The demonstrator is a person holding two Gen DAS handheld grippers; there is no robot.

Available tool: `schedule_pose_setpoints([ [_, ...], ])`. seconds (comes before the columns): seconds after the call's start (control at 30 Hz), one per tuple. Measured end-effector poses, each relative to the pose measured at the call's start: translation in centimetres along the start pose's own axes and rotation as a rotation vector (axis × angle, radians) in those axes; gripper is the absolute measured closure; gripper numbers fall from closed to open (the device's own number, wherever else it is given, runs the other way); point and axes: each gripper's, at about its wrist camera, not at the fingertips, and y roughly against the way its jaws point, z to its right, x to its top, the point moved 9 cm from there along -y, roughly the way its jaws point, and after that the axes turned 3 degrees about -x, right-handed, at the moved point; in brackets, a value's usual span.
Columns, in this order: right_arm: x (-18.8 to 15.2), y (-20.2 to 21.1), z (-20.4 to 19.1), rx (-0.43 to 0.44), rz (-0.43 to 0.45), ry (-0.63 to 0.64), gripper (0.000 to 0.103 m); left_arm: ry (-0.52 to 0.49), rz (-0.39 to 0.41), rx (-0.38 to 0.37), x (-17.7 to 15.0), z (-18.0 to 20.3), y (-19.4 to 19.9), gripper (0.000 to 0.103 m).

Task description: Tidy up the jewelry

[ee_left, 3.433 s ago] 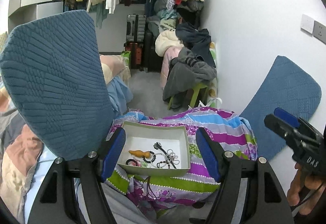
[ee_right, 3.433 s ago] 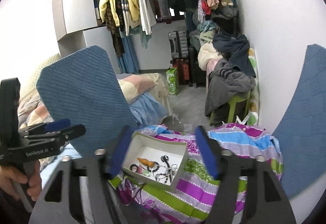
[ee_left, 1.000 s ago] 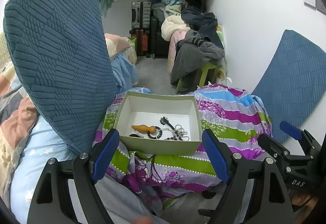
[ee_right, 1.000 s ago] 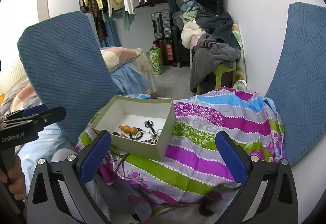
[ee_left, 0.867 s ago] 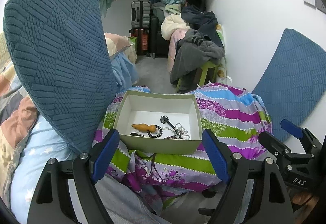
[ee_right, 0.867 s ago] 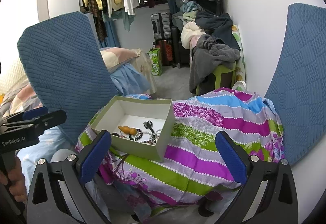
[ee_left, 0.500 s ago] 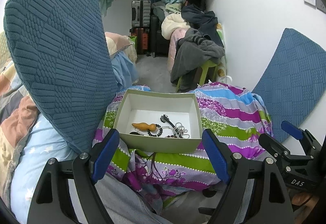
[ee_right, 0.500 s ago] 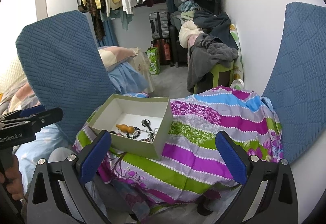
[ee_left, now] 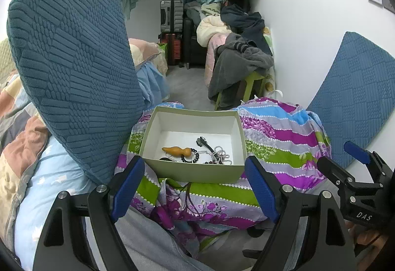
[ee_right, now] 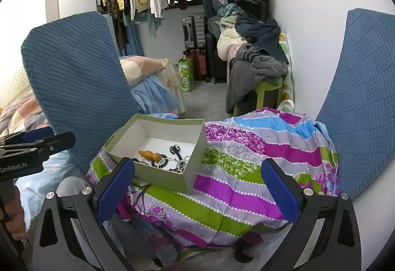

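An open pale green box (ee_left: 192, 172) (ee_right: 170, 181) stands on a striped cloth (ee_left: 284, 145) (ee_right: 246, 160). In it lie an orange gourd pendant (ee_left: 176, 151) (ee_right: 148, 155), a dark beaded bracelet (ee_left: 193, 156), a black ornament (ee_left: 205, 142) (ee_right: 175, 149) and a tangle of pale beaded chains (ee_left: 219, 156) (ee_right: 181, 163). My left gripper (ee_left: 195, 189) is open and empty just before the box's near wall. My right gripper (ee_right: 197, 187) is open and empty, before the box's right corner. Each gripper shows at the edge of the other's view.
A blue quilted cushion (ee_left: 71, 68) (ee_right: 79, 83) stands at the box's left. Another blue cushion (ee_left: 355, 98) (ee_right: 365, 98) leans on the white wall at the right. Beyond lie a bed (ee_right: 153, 96), a green stool with clothes (ee_left: 242, 68), suitcases and hanging clothes.
Since 3.4 s ago both grippers rose and look down into the box. In the last second there is only slight drift. Both stay open.
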Motion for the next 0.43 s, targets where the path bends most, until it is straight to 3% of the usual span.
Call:
schedule_pose_setpoints([
  [0.43,-0.22,-0.24,-0.12,-0.006,0.002,0.025,0.000,0.005,-0.006,0.012,-0.40,-0.31,-0.27,0.019],
])
